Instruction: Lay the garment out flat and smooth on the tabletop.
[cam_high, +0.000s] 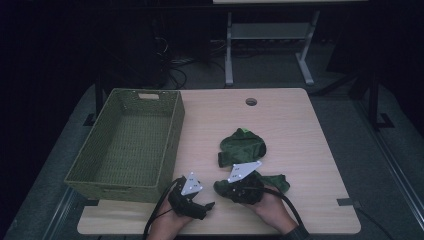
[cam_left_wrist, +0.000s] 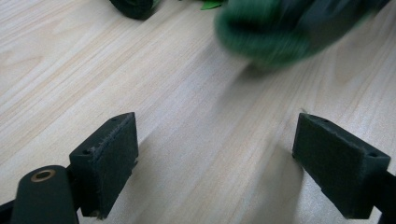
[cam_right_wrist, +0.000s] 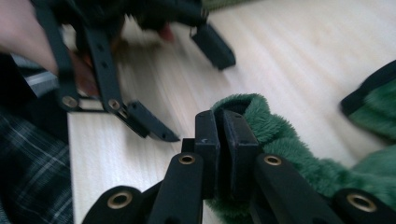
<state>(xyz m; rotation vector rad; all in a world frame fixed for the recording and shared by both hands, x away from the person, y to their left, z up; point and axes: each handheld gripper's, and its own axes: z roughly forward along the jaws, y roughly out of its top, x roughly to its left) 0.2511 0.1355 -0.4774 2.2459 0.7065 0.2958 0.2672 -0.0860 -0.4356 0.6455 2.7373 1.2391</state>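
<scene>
Starting at the left, a green woven basket (cam_high: 131, 145) sits on the table (cam_high: 300, 135), and it looks like the place where soft things should go, with its open top ready. Next to its near corner the left tongs (cam_high: 200, 206) rest low over the table with the jaws wide apart and nothing between them; in the left gripper view there is just bare wood between the two black pads. They seem to wait there so they can help with the cloth. A little to the right, the right tongs (cam_right_wrist: 227, 135) are shut tight on a fold of the fuzzy green cloth (cam_right_wrist: 289, 149), pinching its edge so it can be picked up. In the high view the cloth (cam_high: 245, 147) lies in the middle of the table, partly bunched under the right hand (cam_high: 270, 207) and partly spread out farther away. So the cloth is in the right tongs, just beside the left tongs, and well apart from the inside of the basket.
</scene>
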